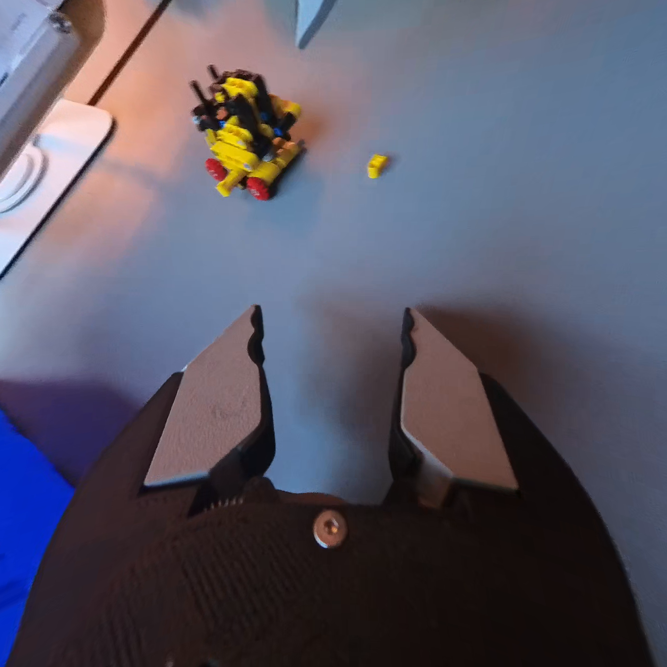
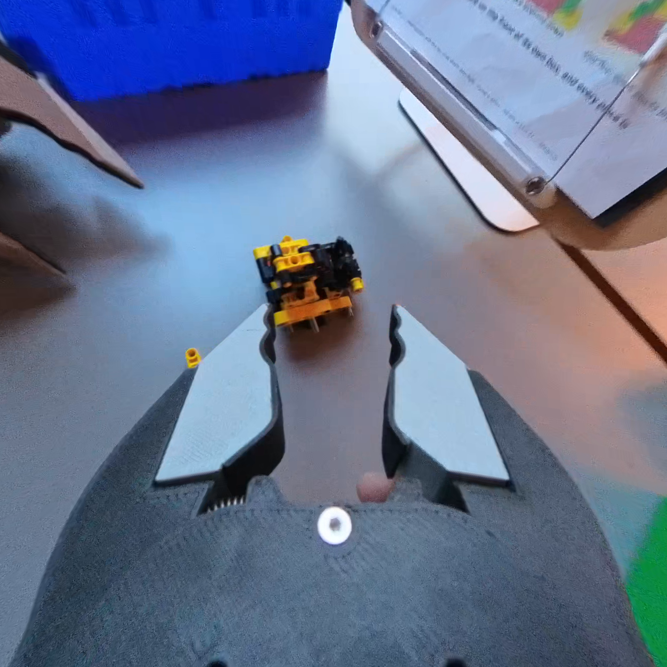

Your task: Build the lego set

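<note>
One half-built lego model of yellow, black and red plastic (image 2: 307, 281), standing on the grey surface (image 2: 415, 317), at twelve o'clock just ahead of the right hand-held gripper (image 2: 331, 310); jaws apart, nothing between them. Same model (image 1: 249, 133) seen far off at eleven o'clock from the left hand-held gripper (image 1: 332, 312), likewise spread wide and empty, hanging over bare surface (image 1: 469, 216).

One loose small yellow lego connector piece (image 1: 377, 166), lying near the model at its four o'clock in the left wrist view; at ten o'clock of the right gripper's left finger (image 2: 192, 357).

Probably the step in hand: fetching that loose piece and fitting it. Best done by steadying the model low on its base with one gripper, pinching the connector across its flat sides with the other, lining up hole and pin before pressing. Risk: small piece slipping or rolling.

Two red wheels visible. One blue bin (image 2: 173, 43) at eleven o'clock, one silver stand holding an instruction page (image 2: 505, 90) at one o'clock.
</note>
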Motion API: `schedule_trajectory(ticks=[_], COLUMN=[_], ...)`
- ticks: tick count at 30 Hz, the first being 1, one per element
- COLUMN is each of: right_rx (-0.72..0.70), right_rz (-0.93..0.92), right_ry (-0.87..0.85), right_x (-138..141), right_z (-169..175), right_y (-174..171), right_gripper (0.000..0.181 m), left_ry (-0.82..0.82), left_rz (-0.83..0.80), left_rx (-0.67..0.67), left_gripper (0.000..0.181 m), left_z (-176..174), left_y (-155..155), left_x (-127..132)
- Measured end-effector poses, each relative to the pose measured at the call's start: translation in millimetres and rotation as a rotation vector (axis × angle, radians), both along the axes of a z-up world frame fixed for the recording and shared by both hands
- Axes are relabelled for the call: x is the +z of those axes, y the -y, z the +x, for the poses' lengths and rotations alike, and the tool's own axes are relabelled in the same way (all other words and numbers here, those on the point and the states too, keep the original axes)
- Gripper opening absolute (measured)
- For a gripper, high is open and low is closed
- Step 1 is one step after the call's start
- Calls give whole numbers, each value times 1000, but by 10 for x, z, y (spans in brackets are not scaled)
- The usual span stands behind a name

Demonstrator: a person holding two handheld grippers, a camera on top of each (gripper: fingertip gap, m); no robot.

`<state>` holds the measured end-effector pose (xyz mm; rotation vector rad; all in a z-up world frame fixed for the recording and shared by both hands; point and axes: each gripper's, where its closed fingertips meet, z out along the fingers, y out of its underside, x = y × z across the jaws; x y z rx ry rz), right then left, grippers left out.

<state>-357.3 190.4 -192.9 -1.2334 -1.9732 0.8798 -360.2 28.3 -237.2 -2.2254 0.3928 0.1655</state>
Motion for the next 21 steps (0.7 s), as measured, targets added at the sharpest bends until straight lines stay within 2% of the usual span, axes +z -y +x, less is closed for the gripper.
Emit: schedule_trajectory(ticks=[1,2,4,5,9,12,13,15,16,19,21], right_rx=[6,17,94,136,242,338,376,347,315,265,237], right_rz=[-69,-131,-264,-320,-332,-324,-305,-190,-150,-105,-34], right_ry=[33,76,154,181,179,216,235,237,219,179,197], right_x=[-70,-159,-290,-314,-300,-332,-358,-388,-348,-240,-325], right_z=[-92,-170,-225,-208,-146,-58,-3,26,34,165,271], right_y=[-34,-37,127,248,677,1070,1179,1159,1092,931,840], right_gripper=[66,68,52,50,52,56,52,42,41,46,49], left_ry=[2,13,34,40,52,59,52,31,20,-23,-50], left_rz=[6,19,50,61,63,50,23,-15,-8,7,34], left_rx=[29,52,82,101,150,122,111,91,82,87,105], left_gripper=[73,73,73,76,91,93,93,95,89,87,85], left_z=[-52,-89,-145,-181,-277,-239,-226,-200,-191,-236,-298], left_y=[-30,-62,-118,-139,-198,-274,-281,-274,-265,-208,-190], left_x=[1,14,48,53,41,22,-22,-84,-74,-53,5])
